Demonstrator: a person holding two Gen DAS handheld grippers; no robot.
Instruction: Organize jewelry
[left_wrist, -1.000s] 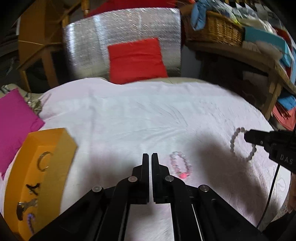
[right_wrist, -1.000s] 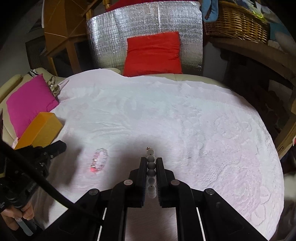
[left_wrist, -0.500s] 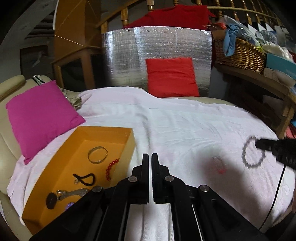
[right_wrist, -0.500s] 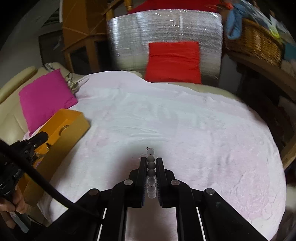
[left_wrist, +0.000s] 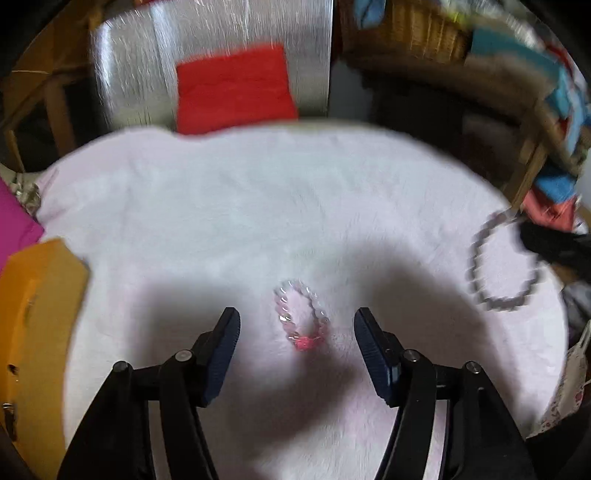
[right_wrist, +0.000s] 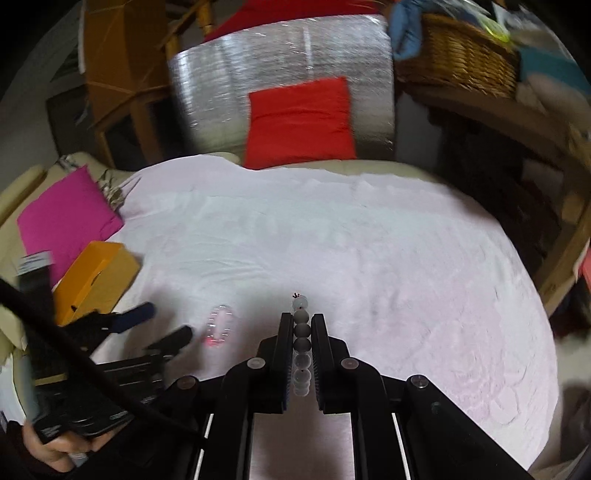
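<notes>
A clear-bead bracelet with a pink charm (left_wrist: 281, 308) lies flat on the pale pink sheet (left_wrist: 258, 206). My left gripper (left_wrist: 297, 320) hovers over it with its jaws opening. The bracelet sits between the fingers and neither pad touches it. The same bracelet (right_wrist: 210, 341) shows in the right wrist view, just right of the left gripper (right_wrist: 166, 321). My right gripper (right_wrist: 301, 320) is shut on a grey bead bracelet (right_wrist: 301, 332). In the left wrist view this loop (left_wrist: 476, 266) hangs from the right gripper (left_wrist: 546, 243). An orange box (left_wrist: 37, 295) stands at the left.
The orange box (right_wrist: 96, 280) sits at the sheet's left edge beside a magenta cushion (right_wrist: 66, 218). At the far end a red cushion (right_wrist: 299, 122) leans on a silver foil panel (right_wrist: 280, 59). A wicker basket (right_wrist: 458, 55) stands on a wooden shelf at the right.
The left gripper swung from over the orange box back to the pink-charm bracelet, came lower, and its shut jaws spread apart. The right gripper kept its hold on the grey beads.
</notes>
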